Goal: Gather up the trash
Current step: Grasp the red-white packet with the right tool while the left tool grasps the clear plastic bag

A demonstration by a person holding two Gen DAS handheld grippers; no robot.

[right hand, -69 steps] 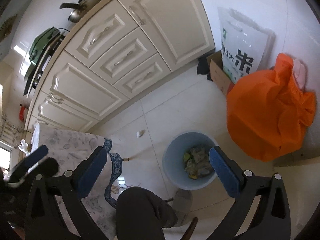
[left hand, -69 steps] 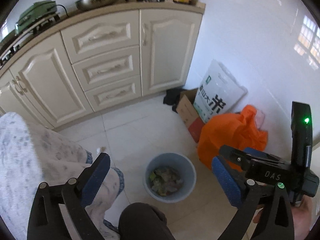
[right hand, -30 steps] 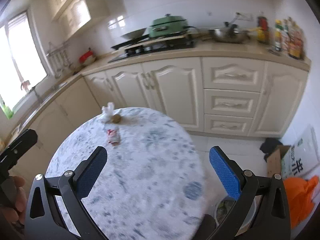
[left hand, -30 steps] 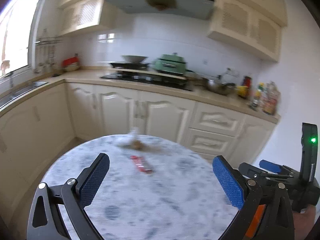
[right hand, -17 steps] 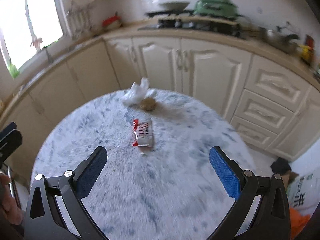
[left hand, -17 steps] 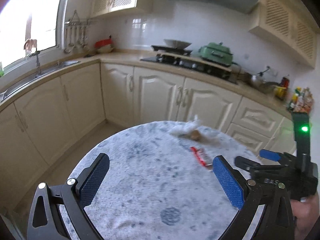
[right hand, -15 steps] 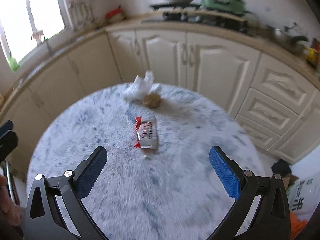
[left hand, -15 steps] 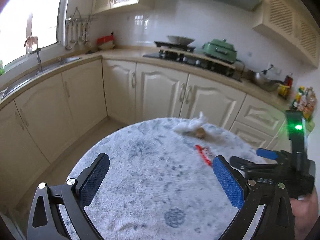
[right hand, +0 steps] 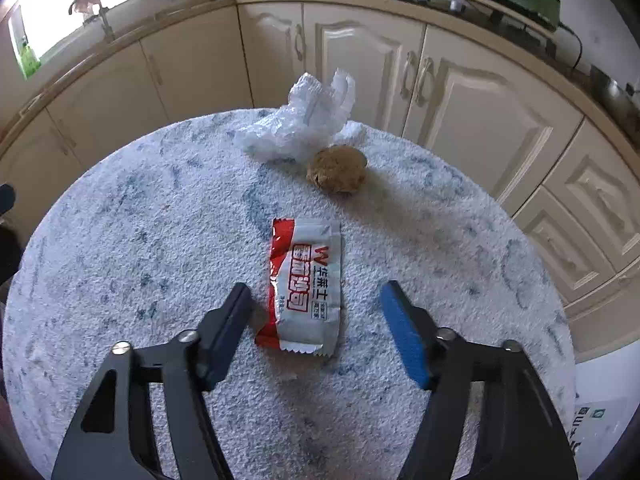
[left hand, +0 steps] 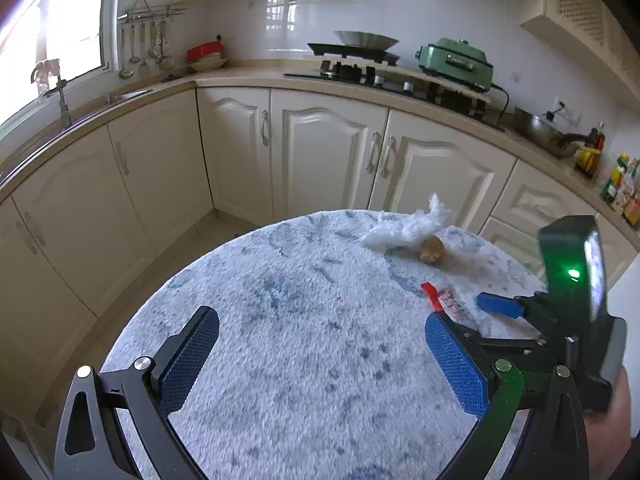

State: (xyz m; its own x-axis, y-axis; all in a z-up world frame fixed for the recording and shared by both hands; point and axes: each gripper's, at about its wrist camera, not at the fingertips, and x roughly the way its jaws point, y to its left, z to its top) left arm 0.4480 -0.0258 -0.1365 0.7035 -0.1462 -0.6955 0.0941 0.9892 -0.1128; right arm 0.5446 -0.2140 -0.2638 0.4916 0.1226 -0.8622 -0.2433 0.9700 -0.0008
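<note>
A red and white snack wrapper (right hand: 306, 284) lies flat on the round table's blue-white fuzzy cloth (right hand: 120, 240). My right gripper (right hand: 316, 296) points down over it. Its jaws are closing with the wrapper between them, and the pads stand clear of its edges. Beyond the wrapper lie a brown crumpled lump (right hand: 338, 170) and a crumpled clear plastic piece (right hand: 304, 120). My left gripper (left hand: 320, 324) hovers open over bare cloth, with nothing between its fingers. In the left wrist view the wrapper (left hand: 444, 300) shows beside the right gripper's blue finger (left hand: 496, 305).
Cream kitchen cabinets (left hand: 320, 160) curve round behind the table, with a hob and a green cooker (left hand: 456, 64) on the counter. The table's far edge runs just past the plastic (left hand: 408, 228). A printed white sack (right hand: 592, 424) stands on the floor at the lower right.
Both grippers swung from the floor bin up to the table and came down toward it. The right gripper's jaws went from wide to narrower around the wrapper.
</note>
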